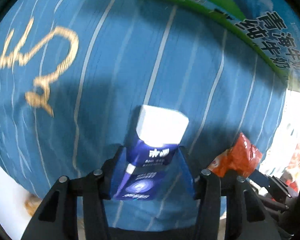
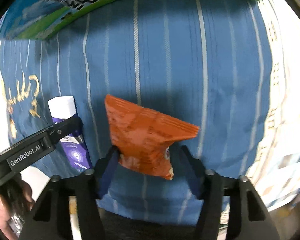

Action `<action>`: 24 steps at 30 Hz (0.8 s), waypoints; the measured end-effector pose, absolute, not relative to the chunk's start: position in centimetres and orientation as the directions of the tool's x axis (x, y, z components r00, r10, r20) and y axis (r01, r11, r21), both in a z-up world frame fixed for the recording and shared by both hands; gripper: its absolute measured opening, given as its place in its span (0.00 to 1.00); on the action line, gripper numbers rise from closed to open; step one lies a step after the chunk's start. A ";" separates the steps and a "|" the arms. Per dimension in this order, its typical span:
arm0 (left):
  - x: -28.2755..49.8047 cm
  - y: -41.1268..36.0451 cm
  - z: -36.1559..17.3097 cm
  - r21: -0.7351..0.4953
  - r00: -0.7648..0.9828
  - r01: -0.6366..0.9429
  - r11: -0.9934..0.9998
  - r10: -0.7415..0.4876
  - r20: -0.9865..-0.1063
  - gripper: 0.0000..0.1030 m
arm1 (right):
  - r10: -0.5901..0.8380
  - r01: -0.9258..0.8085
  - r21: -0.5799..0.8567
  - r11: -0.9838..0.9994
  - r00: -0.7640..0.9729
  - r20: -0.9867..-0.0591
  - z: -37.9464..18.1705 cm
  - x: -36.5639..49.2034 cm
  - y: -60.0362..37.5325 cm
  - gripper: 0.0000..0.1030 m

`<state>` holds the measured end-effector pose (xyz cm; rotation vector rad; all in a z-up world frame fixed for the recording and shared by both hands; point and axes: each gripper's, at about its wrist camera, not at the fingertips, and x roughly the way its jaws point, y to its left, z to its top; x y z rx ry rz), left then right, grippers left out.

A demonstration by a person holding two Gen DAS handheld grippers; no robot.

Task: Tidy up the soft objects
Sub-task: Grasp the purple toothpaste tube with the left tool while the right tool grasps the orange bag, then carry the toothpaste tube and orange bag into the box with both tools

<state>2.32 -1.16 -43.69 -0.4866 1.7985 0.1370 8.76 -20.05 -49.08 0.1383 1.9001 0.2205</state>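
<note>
My left gripper (image 1: 152, 160) is shut on a blue and white tissue pack (image 1: 150, 150) and holds it above a blue striped cloth (image 1: 130, 60). The pack also shows in the right wrist view (image 2: 70, 132) at the left, clamped in the left gripper (image 2: 70, 128). My right gripper (image 2: 148, 156) is shut on an orange snack bag (image 2: 146, 136), which sticks up between the fingers. The bag also shows in the left wrist view (image 1: 236, 156) at the right.
A green and blue milk carton box (image 1: 250, 20) lies at the far edge of the cloth, also in the right wrist view (image 2: 90, 2). Gold embroidered lettering (image 1: 40, 60) marks the cloth at the left. A white patterned surface (image 2: 280, 100) lies to the right.
</note>
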 end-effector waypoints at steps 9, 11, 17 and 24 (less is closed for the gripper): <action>-0.1 -4.3 -45.2 -0.177 -0.223 -0.269 0.947 -0.240 -0.945 0.61 | 0.151 -0.070 0.191 0.979 -0.382 -0.912 -48.8 9.7 -20.9 0.61; -0.7 -4.8 -46.1 -0.178 -0.215 -0.303 0.936 -0.249 -0.944 0.61 | 0.179 -0.014 0.200 0.980 -0.385 -0.905 -49.3 10.0 -21.3 0.62; 4.1 -1.8 -46.2 -0.121 -0.154 -0.278 0.953 -0.169 -0.973 0.48 | 0.193 0.037 0.193 0.980 -0.379 -0.905 -50.3 9.5 -21.6 0.56; 5.6 -1.1 -43.8 -0.125 -0.191 -0.259 0.958 -0.178 -0.965 0.44 | 0.168 0.020 0.171 0.985 -0.328 -0.930 -49.4 8.9 -21.9 0.47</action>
